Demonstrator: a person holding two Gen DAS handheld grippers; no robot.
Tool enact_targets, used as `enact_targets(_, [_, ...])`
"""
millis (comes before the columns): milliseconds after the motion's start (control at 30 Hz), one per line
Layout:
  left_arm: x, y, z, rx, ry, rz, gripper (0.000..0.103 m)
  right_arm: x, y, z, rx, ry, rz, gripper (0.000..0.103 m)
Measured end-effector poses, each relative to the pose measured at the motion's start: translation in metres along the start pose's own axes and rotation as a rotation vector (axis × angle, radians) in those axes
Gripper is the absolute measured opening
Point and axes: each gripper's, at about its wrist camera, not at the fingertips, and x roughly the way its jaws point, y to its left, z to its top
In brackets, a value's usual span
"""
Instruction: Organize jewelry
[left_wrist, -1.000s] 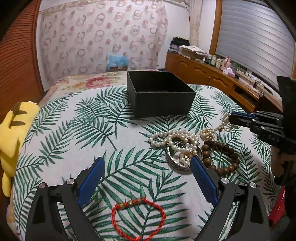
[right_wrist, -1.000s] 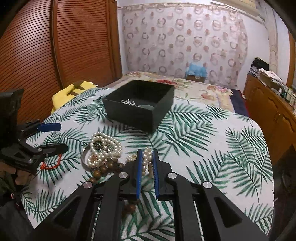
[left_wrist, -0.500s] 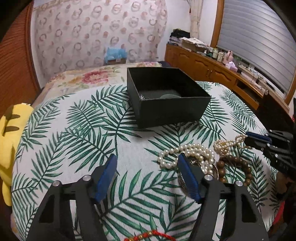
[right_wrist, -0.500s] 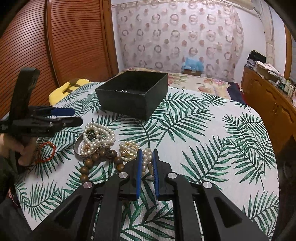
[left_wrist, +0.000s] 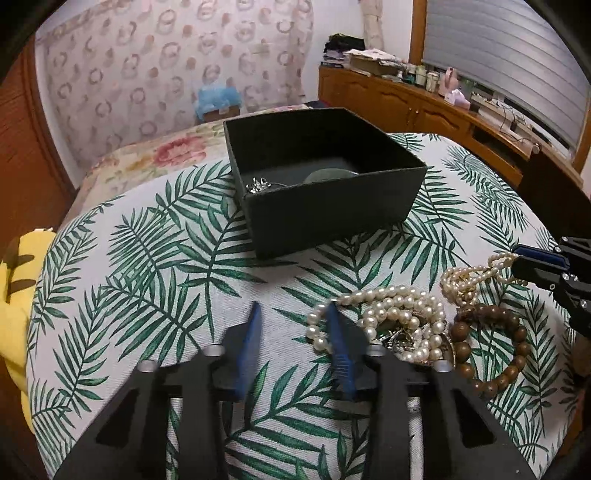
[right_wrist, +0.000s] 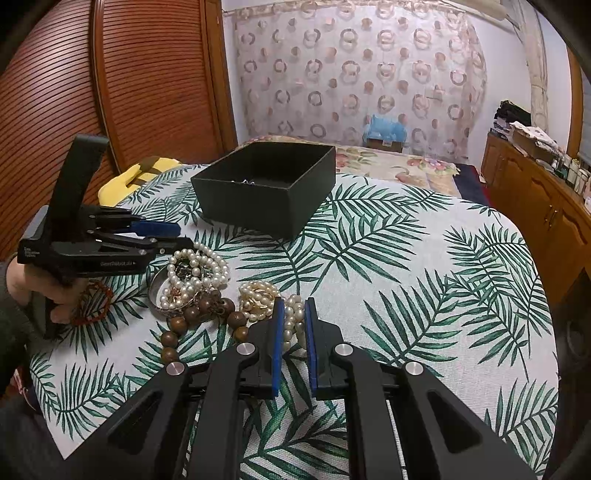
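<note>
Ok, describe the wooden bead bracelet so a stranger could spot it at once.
Start at the black box on the palm-leaf tablecloth, then come toward the jewelry heap in front of it. The wooden bead bracelet lies at the heap's edge beside the pearl strands: big brown beads, not small white ones.

Dim warm indoor light, fisheye-warped dark edges

Was a home bedroom: floral bed (left_wrist: 147, 158) behind the leaf-print table (right_wrist: 424, 280), patterned curtain (right_wrist: 369, 74), wooden wardrobe (right_wrist: 110, 74), cluttered dresser (left_wrist: 424, 107) under window blinds (left_wrist: 509, 48).
</note>
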Motion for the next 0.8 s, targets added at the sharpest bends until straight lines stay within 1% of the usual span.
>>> enact_targets(67, [-0.001,0.0,0.0,-0.001,0.0,-0.011,0.007,0.0,0.0,0.0,0.001,0.0,0.002,0.012])
enact_targets(133, [-0.003,0.001,-0.001,-0.003,-0.002,-0.008,0.007,-0.001,0.0,0.0,0.002,0.0,0.002,0.012])
enact_targets(200, [-0.01,0.0,0.0,0.0,-0.021,-0.003,0.007,0.0,0.0,-0.001,0.002,0.001,0.001,0.012])
enact_targets(367, [-0.036,-0.005,0.012,0.016,-0.093,0.001,0.007,0.001,0.001,0.0,-0.016,0.004,0.0,0.012])
enact_targets(433, [-0.047,-0.007,0.018,0.019,-0.12,-0.003,0.007,0.0,0.002,0.003,-0.017,0.003,0.012,0.012])
enact_targets(567, [-0.064,-0.009,0.031,0.021,-0.162,-0.011,0.007,-0.01,0.006,0.017,-0.045,-0.027,0.012,0.012])
enact_targets(800, [-0.093,-0.011,0.054,0.024,-0.235,-0.012,0.007,-0.029,0.017,0.054,-0.111,-0.086,0.006,0.012])
